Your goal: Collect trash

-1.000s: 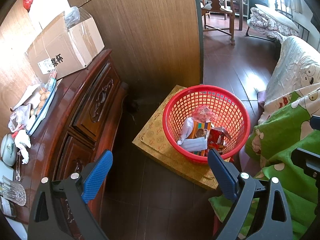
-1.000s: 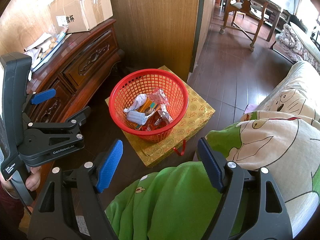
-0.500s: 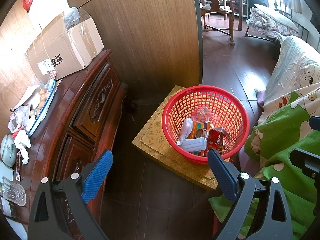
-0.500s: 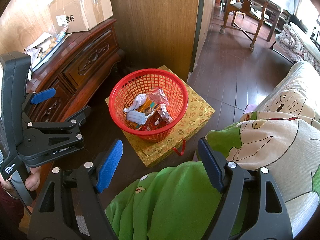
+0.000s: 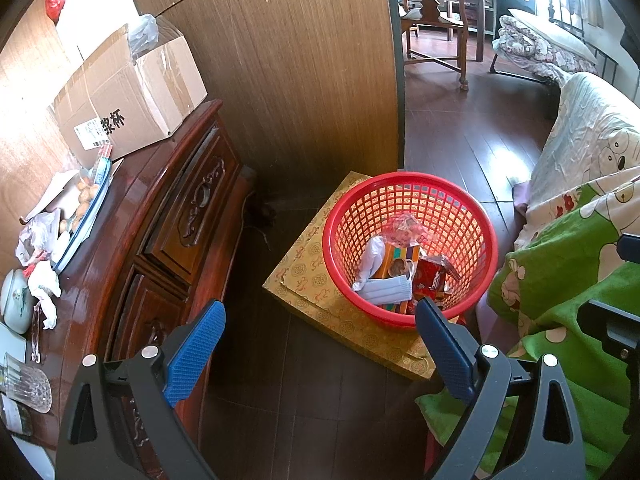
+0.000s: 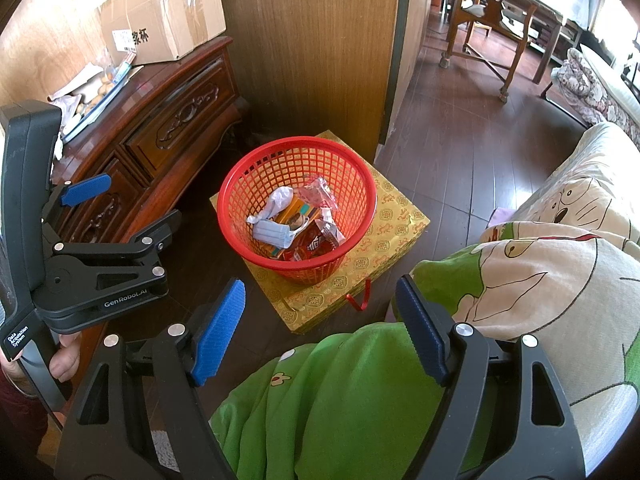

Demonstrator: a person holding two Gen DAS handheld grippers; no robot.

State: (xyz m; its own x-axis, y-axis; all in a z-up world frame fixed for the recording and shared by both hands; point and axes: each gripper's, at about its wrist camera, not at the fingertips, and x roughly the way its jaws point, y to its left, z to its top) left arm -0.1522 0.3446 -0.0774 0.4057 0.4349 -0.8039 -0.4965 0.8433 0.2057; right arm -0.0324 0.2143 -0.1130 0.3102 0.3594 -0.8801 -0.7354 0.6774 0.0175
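Note:
A red plastic basket stands on a yellow patterned box on the dark wood floor. It holds trash: a blue face mask, a white crumpled wrapper, red snack packets and a pink bag. My left gripper is open and empty, above the floor short of the basket. My right gripper is open and empty, above a green blanket. The left gripper also shows at the left of the right wrist view.
A dark wooden cabinet stands left, with a cardboard box, a tray of snacks, crumpled tissues, a white jar and a glass. A wood panel wall rises behind the basket. A cartoon-print quilt lies right.

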